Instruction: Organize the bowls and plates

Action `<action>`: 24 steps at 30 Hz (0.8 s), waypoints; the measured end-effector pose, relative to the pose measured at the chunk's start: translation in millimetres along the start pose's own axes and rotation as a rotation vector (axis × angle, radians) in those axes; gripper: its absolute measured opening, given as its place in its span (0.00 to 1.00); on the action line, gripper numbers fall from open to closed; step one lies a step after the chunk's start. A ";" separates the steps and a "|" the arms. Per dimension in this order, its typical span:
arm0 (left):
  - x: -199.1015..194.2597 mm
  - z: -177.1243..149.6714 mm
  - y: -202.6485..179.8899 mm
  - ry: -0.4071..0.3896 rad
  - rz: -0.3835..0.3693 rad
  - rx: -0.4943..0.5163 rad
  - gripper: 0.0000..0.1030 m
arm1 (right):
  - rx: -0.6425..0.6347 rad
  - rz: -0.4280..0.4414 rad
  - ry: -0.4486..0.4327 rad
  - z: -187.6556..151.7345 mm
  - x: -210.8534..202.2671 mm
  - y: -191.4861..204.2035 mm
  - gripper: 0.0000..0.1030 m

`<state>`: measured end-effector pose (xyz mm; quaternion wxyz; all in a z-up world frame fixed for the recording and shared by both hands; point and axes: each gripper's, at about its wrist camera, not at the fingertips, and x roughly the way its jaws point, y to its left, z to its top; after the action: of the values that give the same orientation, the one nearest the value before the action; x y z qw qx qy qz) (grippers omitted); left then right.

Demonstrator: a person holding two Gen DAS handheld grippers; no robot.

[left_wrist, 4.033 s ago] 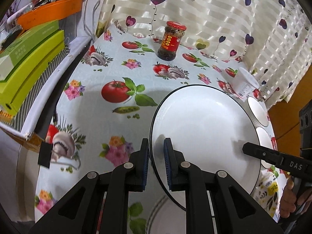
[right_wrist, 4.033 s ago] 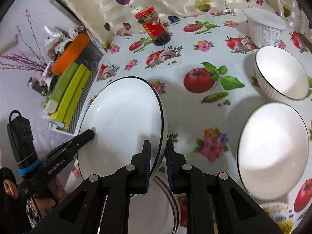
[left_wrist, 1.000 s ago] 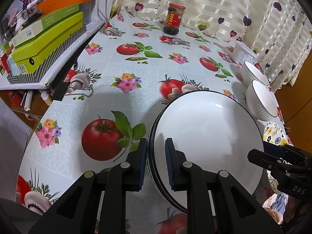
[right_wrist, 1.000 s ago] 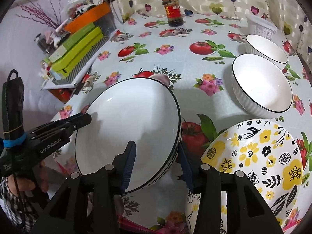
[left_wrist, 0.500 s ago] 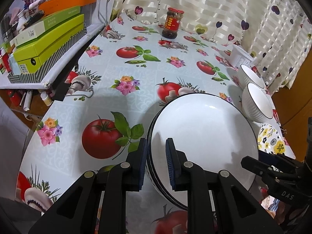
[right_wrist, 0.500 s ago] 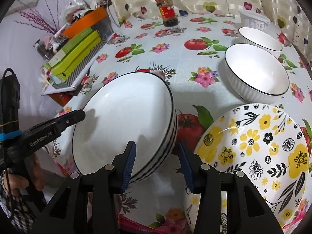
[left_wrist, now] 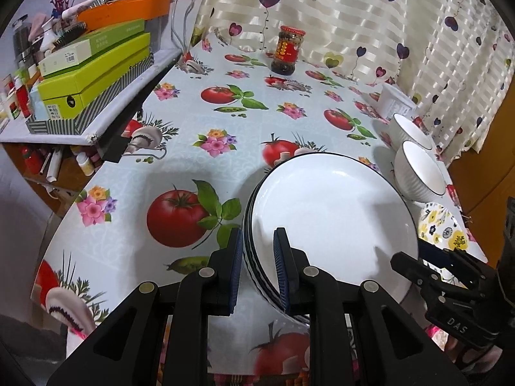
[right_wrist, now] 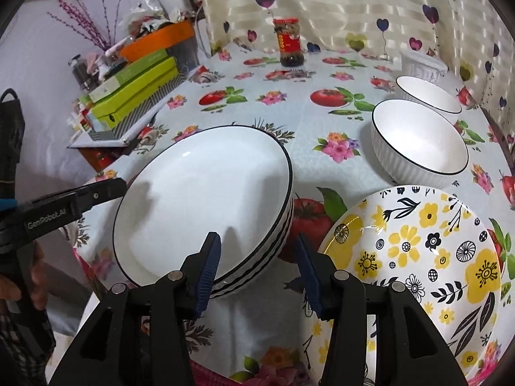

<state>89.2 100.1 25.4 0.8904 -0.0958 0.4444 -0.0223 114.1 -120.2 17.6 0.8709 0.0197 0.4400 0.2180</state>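
Left wrist: left gripper pinching the near rim of the stack of white plates, dead centre on the tablecloth; two white bowls off at 2 o'clock.

Right wrist: right gripper spread, straddling the stack's rim, pads not touching. Floral plate at 3 o'clock.

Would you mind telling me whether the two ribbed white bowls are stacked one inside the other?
No, the nearer ribbed bowl and the farther bowl stand side by side on the tablecloth.

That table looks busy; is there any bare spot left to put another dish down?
Yes: the tablecloth between the white plate stack, the jar and the green boxes is bare. The side with two white bowls and floral plate is crowded.
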 end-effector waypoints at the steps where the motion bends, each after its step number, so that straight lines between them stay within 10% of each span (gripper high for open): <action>1: -1.3 -0.9 -0.1 -0.001 -0.001 -0.001 0.20 | 0.007 0.003 -0.006 -1.0 -1.3 -0.3 0.46; 11: -17.2 -8.7 -17.7 -0.031 -0.036 0.029 0.20 | 0.092 0.040 -0.109 -8.5 -45.8 -22.8 0.47; 24: -26.1 -15.5 -84.1 -0.028 -0.189 0.143 0.20 | 0.230 -0.153 -0.160 -30.9 -100.0 -104.0 0.47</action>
<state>64.9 18.5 52.8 0.8950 -0.0740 0.4182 -0.1365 76.1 -258.9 50.9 0.9092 0.1032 0.3915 0.0970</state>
